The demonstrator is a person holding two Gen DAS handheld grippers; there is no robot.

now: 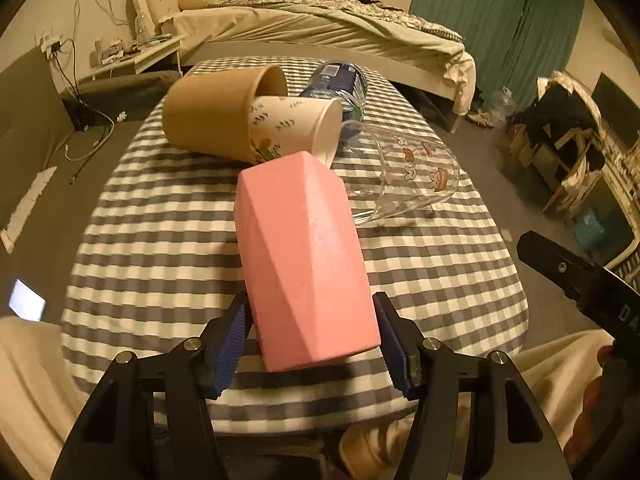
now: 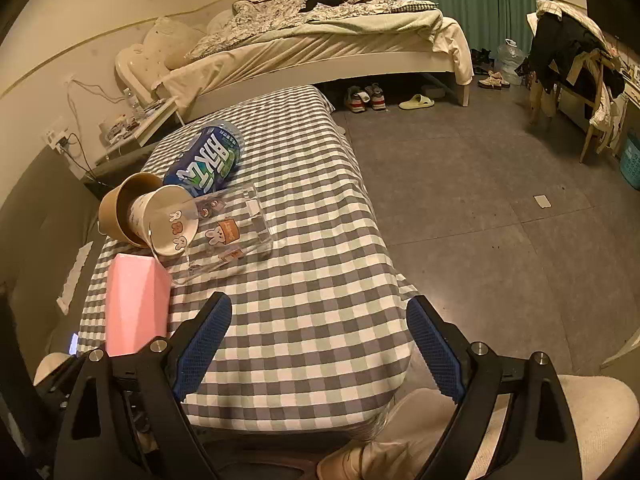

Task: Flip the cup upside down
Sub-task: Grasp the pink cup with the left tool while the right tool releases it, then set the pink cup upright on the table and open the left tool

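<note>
A pink faceted cup lies on its side on the checked tablecloth. My left gripper has its blue-padded jaws against both sides of the cup's near end and is shut on it. The pink cup also shows in the right wrist view at the left. My right gripper is open and empty above the near part of the table, to the right of the pink cup.
A brown paper cup with a white printed cup inside, a clear glass cup and a blue bottle all lie on their sides behind the pink cup. A bed stands beyond the table. Bare floor lies to the right.
</note>
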